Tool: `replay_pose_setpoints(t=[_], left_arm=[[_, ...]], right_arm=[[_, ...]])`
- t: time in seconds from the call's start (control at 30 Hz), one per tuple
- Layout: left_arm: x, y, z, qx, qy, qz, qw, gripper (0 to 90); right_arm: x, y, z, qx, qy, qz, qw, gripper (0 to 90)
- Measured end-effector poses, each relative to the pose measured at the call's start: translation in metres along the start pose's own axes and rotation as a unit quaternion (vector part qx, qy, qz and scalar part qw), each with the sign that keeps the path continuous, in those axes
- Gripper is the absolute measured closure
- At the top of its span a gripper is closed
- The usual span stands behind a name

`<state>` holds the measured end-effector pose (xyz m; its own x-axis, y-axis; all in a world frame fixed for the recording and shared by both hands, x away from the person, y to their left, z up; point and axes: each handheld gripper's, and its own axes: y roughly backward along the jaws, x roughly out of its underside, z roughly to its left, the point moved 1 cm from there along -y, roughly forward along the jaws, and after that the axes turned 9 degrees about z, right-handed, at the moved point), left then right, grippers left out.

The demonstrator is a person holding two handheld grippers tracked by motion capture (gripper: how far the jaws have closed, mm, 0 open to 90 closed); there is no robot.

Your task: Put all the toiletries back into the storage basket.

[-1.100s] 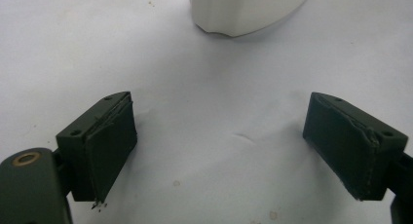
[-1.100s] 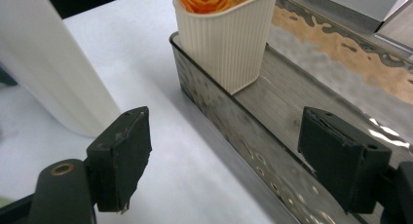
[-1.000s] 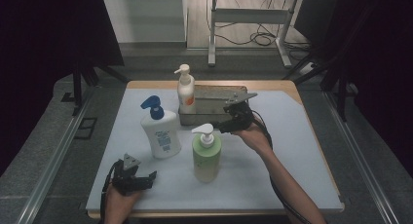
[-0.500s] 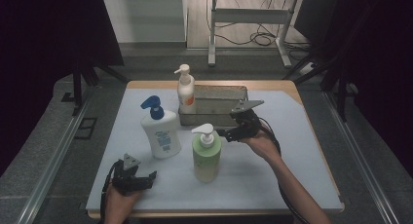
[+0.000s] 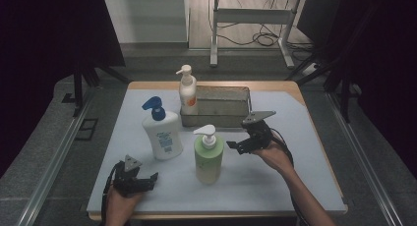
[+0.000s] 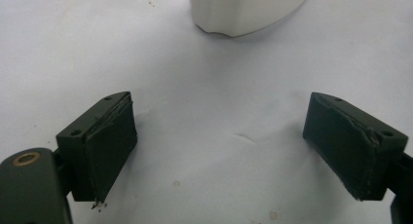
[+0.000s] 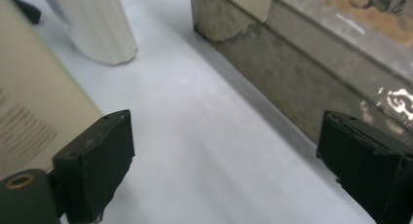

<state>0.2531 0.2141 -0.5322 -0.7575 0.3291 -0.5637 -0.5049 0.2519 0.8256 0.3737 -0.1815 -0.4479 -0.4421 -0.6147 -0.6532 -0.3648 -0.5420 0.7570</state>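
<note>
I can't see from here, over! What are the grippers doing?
Both grippers open, empty. Right gripper beside green bottle, not touching. Left gripper low, near table edge. Path clear.

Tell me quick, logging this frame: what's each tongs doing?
Left tongs: open, empty, over bare table.
Right tongs: open, empty, between green bottle and tray.

The high view looks forward and down over the whole worktop (image 5: 295,182) from the near side. Each gripper view sits low and close above it; both share the white bottle (image 6: 246,9) at left.
</note>
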Motion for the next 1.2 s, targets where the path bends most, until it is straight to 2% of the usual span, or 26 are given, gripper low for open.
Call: replay_pose_setpoints(t=[0.17,0.57,1.03,1.2], left_arm=[[0.0,0.0,0.0,0.0,0.0,0.0,1.0,12.0],[0.0,0.0,0.0,0.0,0.0,0.0,1.0,12.0],[0.0,0.0,0.0,0.0,0.0,0.0,1.0,12.0],[0.0,0.0,0.0,0.0,0.0,0.0,1.0,12.1]], right_arm=[[0.01,0.003,0.008,-0.003,0.009,0.006,0.9999,0.3],[0.028,0.007,0.034,-0.033,0.043,0.019,0.9984,0.0],[0.022,0.005,0.062,-0.075,0.064,0.014,0.995,0.0],[0.018,0.004,0.068,-0.084,0.067,0.009,0.9942,0.0]])
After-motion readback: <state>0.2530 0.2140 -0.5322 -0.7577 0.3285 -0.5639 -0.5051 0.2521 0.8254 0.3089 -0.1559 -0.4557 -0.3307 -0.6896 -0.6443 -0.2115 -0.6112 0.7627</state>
